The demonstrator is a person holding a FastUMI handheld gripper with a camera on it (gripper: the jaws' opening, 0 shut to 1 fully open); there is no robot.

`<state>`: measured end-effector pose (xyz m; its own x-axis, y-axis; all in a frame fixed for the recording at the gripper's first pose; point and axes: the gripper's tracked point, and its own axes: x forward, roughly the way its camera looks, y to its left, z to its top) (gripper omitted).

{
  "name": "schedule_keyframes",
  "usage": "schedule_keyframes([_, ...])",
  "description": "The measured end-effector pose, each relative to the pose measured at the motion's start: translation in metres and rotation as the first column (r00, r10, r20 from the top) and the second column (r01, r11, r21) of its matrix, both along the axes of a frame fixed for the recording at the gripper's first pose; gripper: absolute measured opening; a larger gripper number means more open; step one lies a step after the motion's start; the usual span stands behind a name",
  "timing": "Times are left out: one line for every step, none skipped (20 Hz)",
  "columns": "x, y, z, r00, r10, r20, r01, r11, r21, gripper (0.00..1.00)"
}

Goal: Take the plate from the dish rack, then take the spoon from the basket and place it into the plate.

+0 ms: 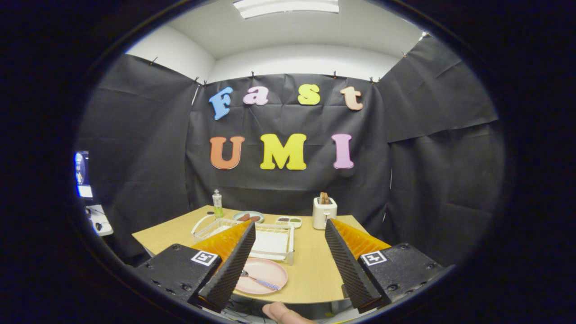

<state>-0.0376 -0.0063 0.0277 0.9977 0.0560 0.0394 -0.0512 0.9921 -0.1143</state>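
One table (315, 270): bears everything.
Rack (274, 243): twelve o'clock of plate, wire, light.
Plate (263, 275): near table edge, probably stiff, slippery; grip rim.
Spoon (258, 281): lies on plate, slim, light; take handle.
Gripper (288, 261): fingers spread wide, holding nothing.

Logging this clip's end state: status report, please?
Gripper open, holding nothing. Spoon lies in pink plate on table, just before dish rack. Nothing in the way.
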Motion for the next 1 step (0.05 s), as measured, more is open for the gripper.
schedule_keyframes([0.0011, -0.0005, 0.0007, 1.000, -0.002, 0.004, 0.002, 1.000, 0.000, 1.00])
